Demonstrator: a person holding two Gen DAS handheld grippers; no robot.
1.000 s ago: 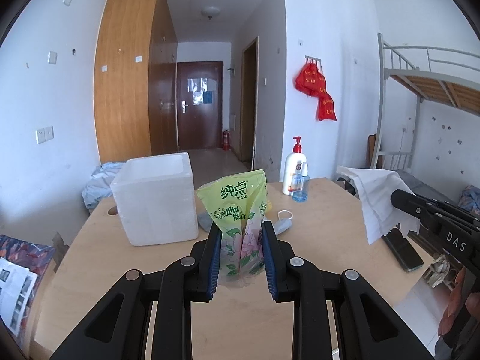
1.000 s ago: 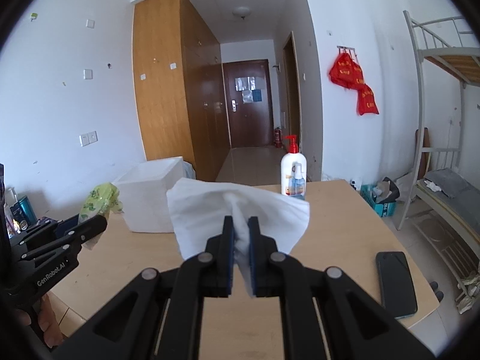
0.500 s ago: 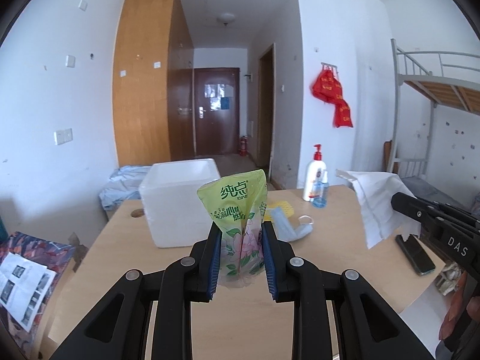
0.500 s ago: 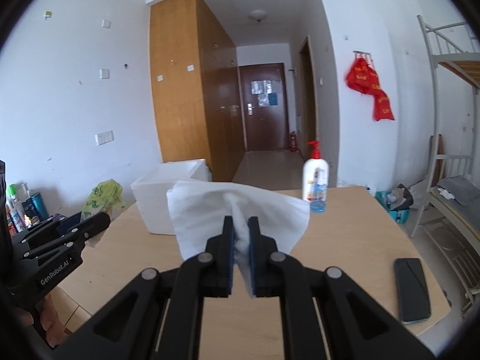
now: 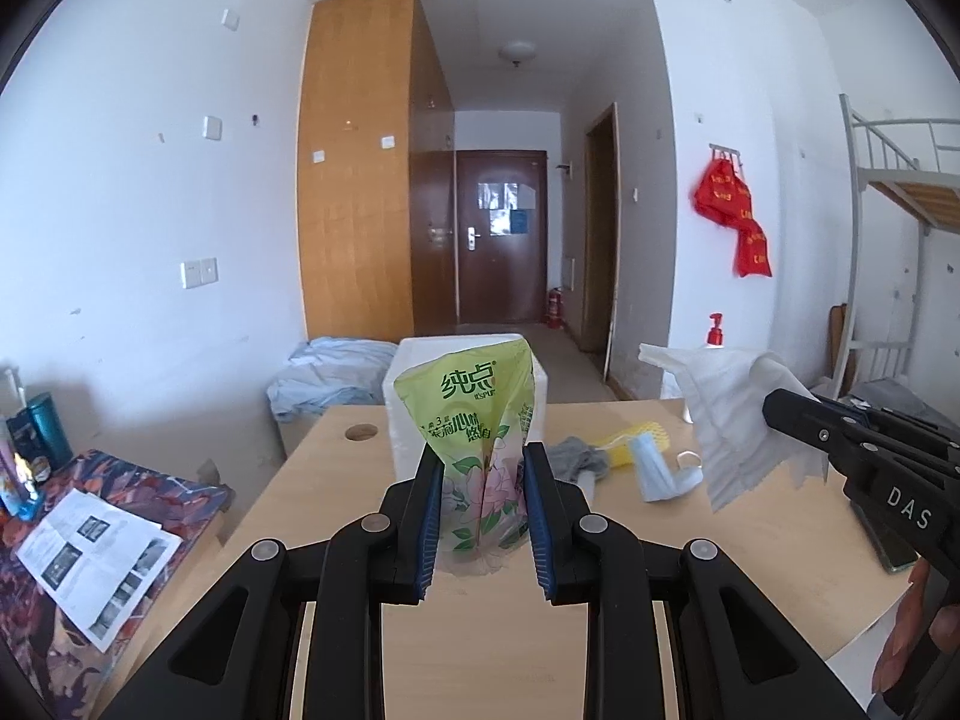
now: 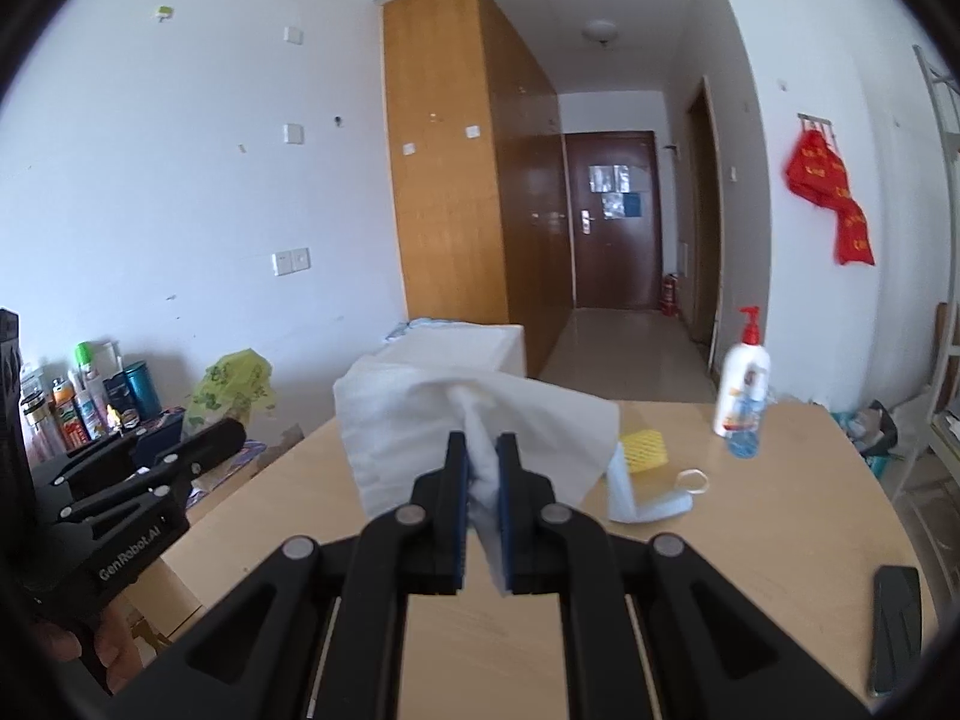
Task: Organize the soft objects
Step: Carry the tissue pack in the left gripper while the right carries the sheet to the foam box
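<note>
My left gripper (image 5: 481, 468) is shut on a green tissue pack (image 5: 477, 420) and holds it upright above the wooden table (image 5: 492, 630). My right gripper (image 6: 482, 456) is shut on a white tissue (image 6: 432, 414), also held above the table; the tissue shows at the right of the left wrist view (image 5: 729, 420). On the table lie a grey cloth (image 5: 573, 459), a yellow foam net (image 6: 642, 449) and a blue face mask (image 6: 645, 498). A white foam box (image 5: 414, 372) stands behind the pack, partly hidden.
A pump bottle (image 6: 741, 384) and a small blue bottle (image 6: 743, 438) stand at the far right of the table. A black phone (image 6: 897, 630) lies at the right edge. A low side table with bottles (image 6: 78, 408) and papers (image 5: 90, 558) is left.
Both grippers have pulled back and up from the table, each with its object. The box, mask and bottles now look farther away and the side table at the left has come into view.
</note>
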